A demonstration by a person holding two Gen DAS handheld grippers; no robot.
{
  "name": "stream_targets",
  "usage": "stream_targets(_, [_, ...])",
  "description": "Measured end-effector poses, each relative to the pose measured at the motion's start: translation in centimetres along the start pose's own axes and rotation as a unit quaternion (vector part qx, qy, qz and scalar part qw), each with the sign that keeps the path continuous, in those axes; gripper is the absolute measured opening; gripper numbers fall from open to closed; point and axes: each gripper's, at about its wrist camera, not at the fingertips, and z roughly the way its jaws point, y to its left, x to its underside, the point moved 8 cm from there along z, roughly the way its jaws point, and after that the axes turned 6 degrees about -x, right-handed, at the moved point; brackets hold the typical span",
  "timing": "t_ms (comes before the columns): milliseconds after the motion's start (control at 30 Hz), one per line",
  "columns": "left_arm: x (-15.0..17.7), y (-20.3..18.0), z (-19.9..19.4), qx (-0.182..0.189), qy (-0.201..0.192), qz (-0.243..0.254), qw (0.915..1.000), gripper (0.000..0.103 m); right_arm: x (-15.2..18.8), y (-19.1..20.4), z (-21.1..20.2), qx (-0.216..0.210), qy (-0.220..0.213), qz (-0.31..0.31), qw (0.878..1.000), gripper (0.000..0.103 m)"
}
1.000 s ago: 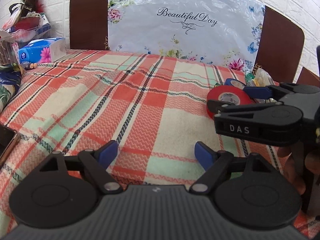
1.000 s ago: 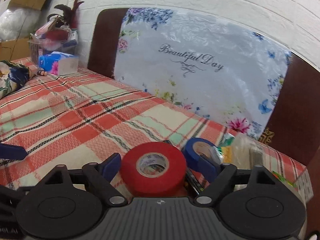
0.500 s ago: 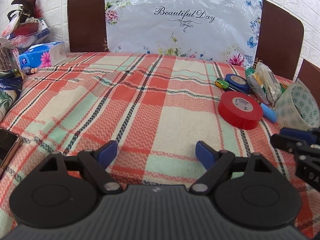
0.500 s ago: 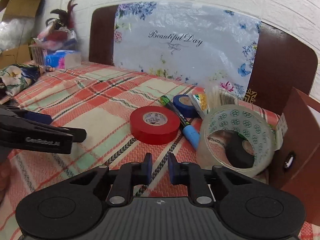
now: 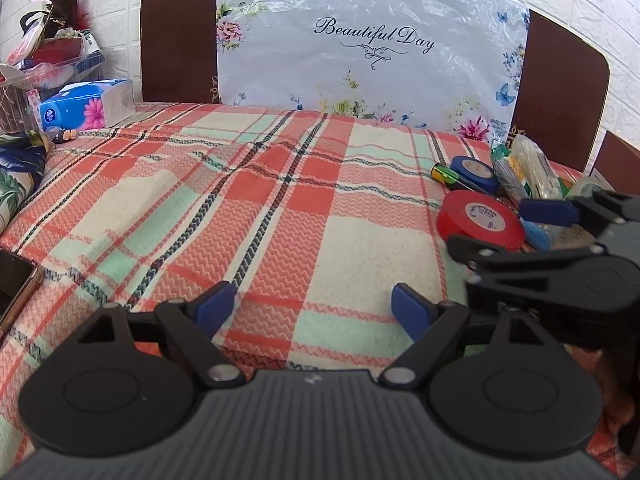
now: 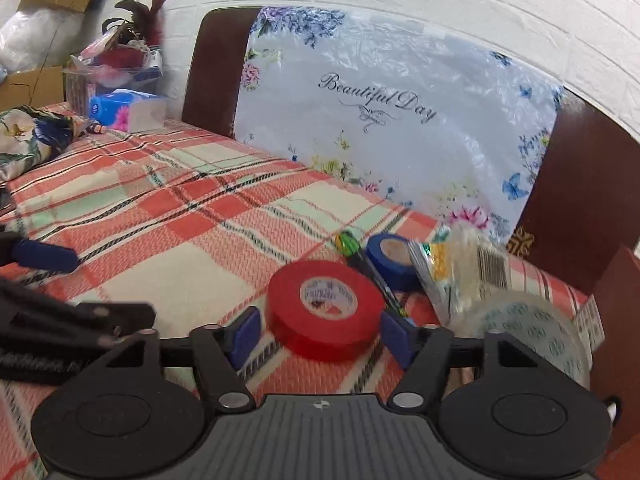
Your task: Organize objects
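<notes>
My right gripper [image 6: 320, 330] fingers are opening, red tape roll [image 6: 323, 307] between them, untouched; left gripper [image 5: 314, 306] fingers apart over bare blanket [image 5: 224, 200]. Headboard bag [image 5: 372, 48] reads "Beautiful Day".

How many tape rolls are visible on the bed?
3: red roll nearest the right hand-held gripper, blue roll behind it, patterned clear roll far right. Others may be hidden.

"Beautiful Day", black script, on floral plastic sheet [image 5: 372, 40] at 12 o'clock. Red tape roll [image 6: 325, 307] at 3 o'clock: core label printed, possibly a brand, too blurred to read.
</notes>
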Motion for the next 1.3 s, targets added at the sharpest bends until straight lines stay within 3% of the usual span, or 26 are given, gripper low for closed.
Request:
stream_targets(133, [0.0,0.0,0.0,0.002,0.000,-0.002,1.0000,0.087,-0.5,0.1,1.3,-0.001,0.004,-0.012,1.000,0.058])
stream_targets(167, [0.1,-0.1,0.1,0.001,0.001,0.001,1.0000,0.087,-0.5,0.4,1.0,-0.008,0.000,-0.017,1.000,0.049])
stream_targets(200, [0.1,-0.1,0.0,-0.001,0.000,0.002,1.0000,0.087,-0.4,0.7,0.6,-0.013,-0.003,-0.026,1.000,0.032])
stream_targets(233, [0.1,-0.1,0.0,0.001,0.000,0.000,1.0000,0.088,-0.1,1.1,0.2,-0.024,0.000,-0.026,0.999,0.032])
stream_targets(467, [0.2,-0.3,-0.1,-0.002,0.002,0.005,1.0000,0.089,2.1,2.4,-3.8,-0.014,-0.006,-0.086,0.996,0.037])
stream_targets(567, [0.3,0.1,-0.5,0.005,-0.002,-0.010,0.9999,0.089,1.8,1.5,-3.4,-0.011,0.002,-0.058,0.998,0.057])
stream_targets(667, [0.3,0.2,-0.5,0.010,-0.003,-0.017,0.9998,0.090,1.8,0.2,-2.4,-0.016,0.017,-0.006,1.000,0.062])
stream_targets(833, [0.2,0.0,-0.2,0.018,-0.003,-0.018,0.9997,0.093,1.1,-0.2,-0.4,-0.011,0.019,0.017,1.000,0.075])
stream_targets(1067, [0.2,0.1,-0.3,0.023,-0.004,-0.024,0.9995,0.093,1.3,0.2,-0.4,-0.025,0.023,0.013,0.999,0.074])
stream_targets(1233, [0.3,-0.2,-0.3,0.029,0.003,-0.010,0.9995,0.093,5.0,1.3,-6.2,-0.041,0.017,-0.004,0.999,0.073])
stream_targets(1300, [0.3,-1.0,-0.4,0.030,0.015,0.009,0.9994,0.093,7.0,0.9,-9.1,-0.028,0.017,-0.007,0.999,0.073])
